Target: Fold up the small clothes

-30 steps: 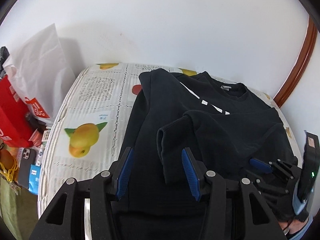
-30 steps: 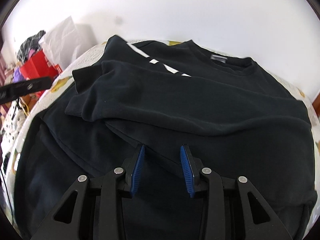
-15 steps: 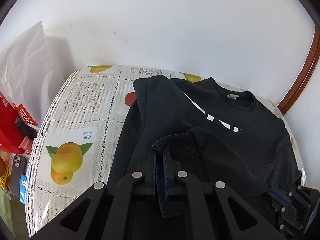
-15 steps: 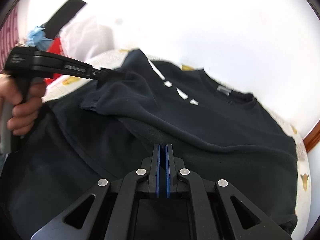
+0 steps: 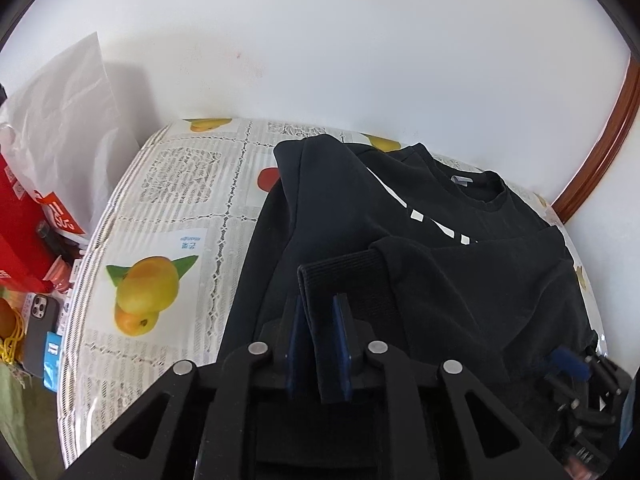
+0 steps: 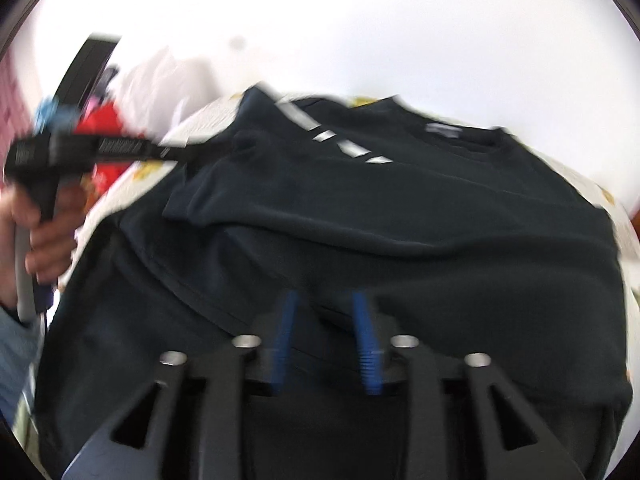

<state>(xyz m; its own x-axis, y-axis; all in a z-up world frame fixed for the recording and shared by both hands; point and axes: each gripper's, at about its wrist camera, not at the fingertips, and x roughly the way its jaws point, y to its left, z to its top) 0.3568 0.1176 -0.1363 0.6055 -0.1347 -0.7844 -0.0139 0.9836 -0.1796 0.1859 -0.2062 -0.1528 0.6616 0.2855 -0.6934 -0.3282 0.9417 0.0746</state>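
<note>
A black sweatshirt (image 5: 460,280) with white marks on its chest lies flat on a fruit-print tablecloth (image 5: 172,208). One sleeve is folded across the body. My left gripper (image 5: 318,300) grips the ribbed sleeve cuff (image 5: 344,276), which fills the gap between the pads as the jaws are opening. In the blurred right wrist view the sweatshirt (image 6: 400,220) fills the frame. My right gripper (image 6: 324,298) hovers over its lower part, jaws opening. Fabric lies between the pads but is not pinched. My left gripper (image 6: 188,152) reaches in from the left, held by a hand (image 6: 48,232).
A white plastic bag (image 5: 68,120) and a red bag (image 5: 20,232) stand left of the table, with a phone (image 5: 38,332) lower down. A white wall is close behind. A brown wooden frame (image 5: 600,128) curves at the right.
Both grippers closed from open, the left on the sleeve cuff. Since then the right jaws have spread apart and that gripper has shifted. The left jaws have widened slightly around the cuff.
</note>
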